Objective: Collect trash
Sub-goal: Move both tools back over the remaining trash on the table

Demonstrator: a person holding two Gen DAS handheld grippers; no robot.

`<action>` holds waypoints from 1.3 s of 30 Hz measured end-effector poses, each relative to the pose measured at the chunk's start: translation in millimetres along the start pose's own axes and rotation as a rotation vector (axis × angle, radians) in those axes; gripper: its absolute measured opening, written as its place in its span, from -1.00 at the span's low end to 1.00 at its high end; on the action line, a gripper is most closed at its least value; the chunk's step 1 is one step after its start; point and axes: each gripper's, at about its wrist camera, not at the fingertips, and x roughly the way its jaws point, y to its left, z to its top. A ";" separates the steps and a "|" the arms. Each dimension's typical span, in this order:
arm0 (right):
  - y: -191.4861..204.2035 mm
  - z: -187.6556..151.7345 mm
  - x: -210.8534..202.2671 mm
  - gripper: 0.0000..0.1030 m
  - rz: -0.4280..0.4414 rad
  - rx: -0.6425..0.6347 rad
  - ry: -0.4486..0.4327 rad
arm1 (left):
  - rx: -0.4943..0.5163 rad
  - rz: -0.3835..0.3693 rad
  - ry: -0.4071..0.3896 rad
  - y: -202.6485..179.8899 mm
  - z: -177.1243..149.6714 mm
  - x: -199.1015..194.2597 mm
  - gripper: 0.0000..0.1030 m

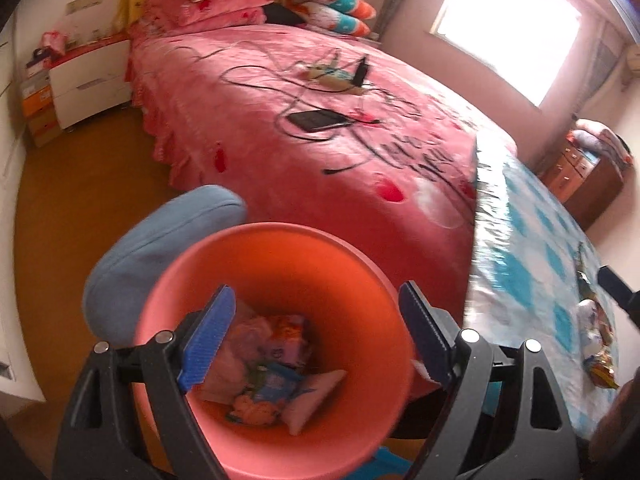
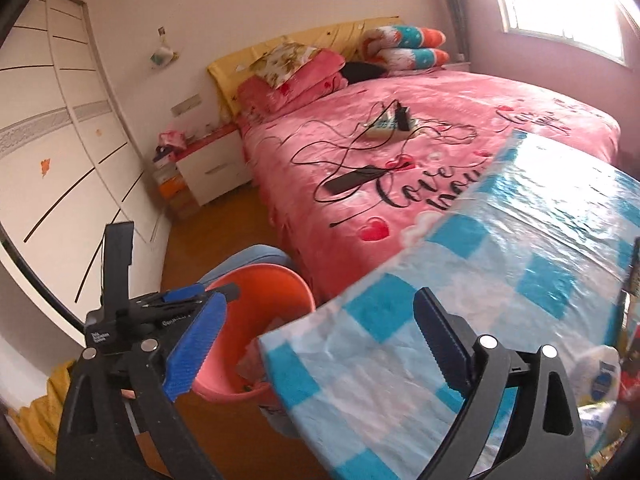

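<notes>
An orange-pink bin (image 1: 280, 264) stands on the floor beside the table and holds several crumpled wrappers (image 1: 276, 372). My left gripper (image 1: 316, 332) hovers over its mouth, open, with nothing between its blue pads. In the right wrist view the same bin (image 2: 256, 292) sits at the lower left, partly hidden by the table corner. My right gripper (image 2: 316, 344) is open over the corner of the blue-checked table (image 2: 500, 272), and nothing is between its pads. More wrappers (image 1: 600, 344) lie on the table at the far right of the left wrist view.
A bed with a pink cover (image 1: 320, 152) fills the room behind the bin; a phone and cables lie on it. A blue cushion (image 1: 160, 240) sits on the floor behind the bin. A white nightstand (image 2: 212, 168) and wardrobe (image 2: 60, 140) line the left wall.
</notes>
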 end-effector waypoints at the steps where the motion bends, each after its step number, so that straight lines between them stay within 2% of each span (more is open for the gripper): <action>1: -5.5 -2.6 -2.9 0.82 0.001 0.013 -0.003 | 0.010 -0.013 0.000 -6.5 -0.4 -0.9 0.64; 7: -28.4 -9.9 -14.5 0.82 -0.002 0.064 -0.023 | 0.086 -0.066 0.003 -49.9 -1.0 -1.7 0.64; 16: -57.0 -15.0 -53.8 0.82 -0.051 0.100 -0.151 | 0.163 -0.119 0.013 -104.4 -6.0 -4.1 0.64; 26: -91.1 -19.4 -87.4 0.90 -0.063 0.132 -0.238 | 0.252 -0.152 0.037 -157.8 -16.5 -4.9 0.64; 39: -137.6 -28.4 -119.5 0.90 -0.089 0.178 -0.281 | 0.346 -0.183 0.090 -215.1 -35.9 1.6 0.64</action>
